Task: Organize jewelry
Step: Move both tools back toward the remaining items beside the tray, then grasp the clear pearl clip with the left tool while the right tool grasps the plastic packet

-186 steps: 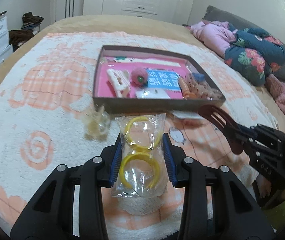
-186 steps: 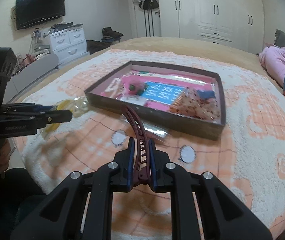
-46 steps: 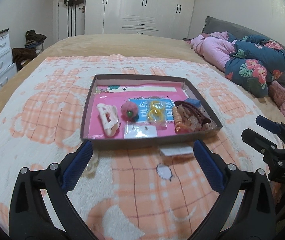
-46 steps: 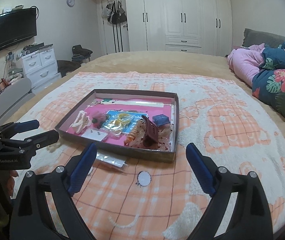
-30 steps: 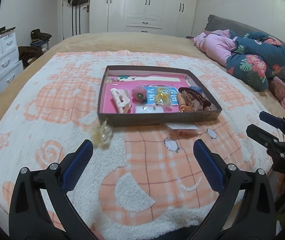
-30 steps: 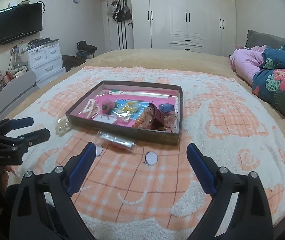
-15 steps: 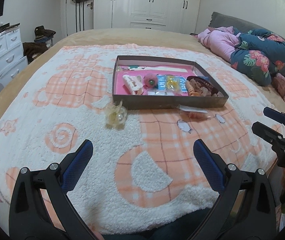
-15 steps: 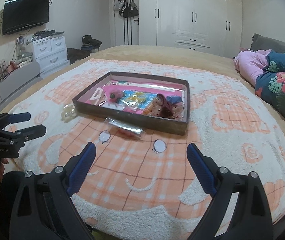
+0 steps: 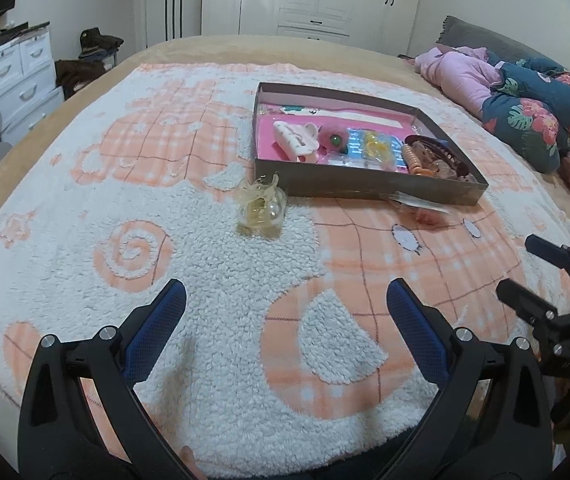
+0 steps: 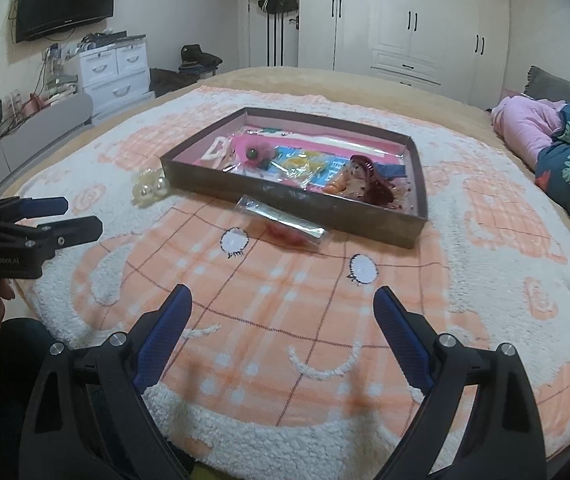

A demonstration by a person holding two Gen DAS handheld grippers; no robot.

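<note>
Jewelry fills the shallow tray (image 9: 369,188), whose long side runs left to right across the blanket (image 9: 221,280) on the bed. A pearl clip (image 9: 261,207) and a clear packet (image 10: 281,220) lie just outside its near wall. Left claw (image 9: 285,312) and right claw (image 10: 283,312) both gape empty, held low and level, well short of everything.

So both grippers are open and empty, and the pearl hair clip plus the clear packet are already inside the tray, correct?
Not quite. Both the left gripper and right gripper are open and empty, but the pearl hair clip and the clear packet lie on the blanket outside the tray, as both wrist views show.
</note>
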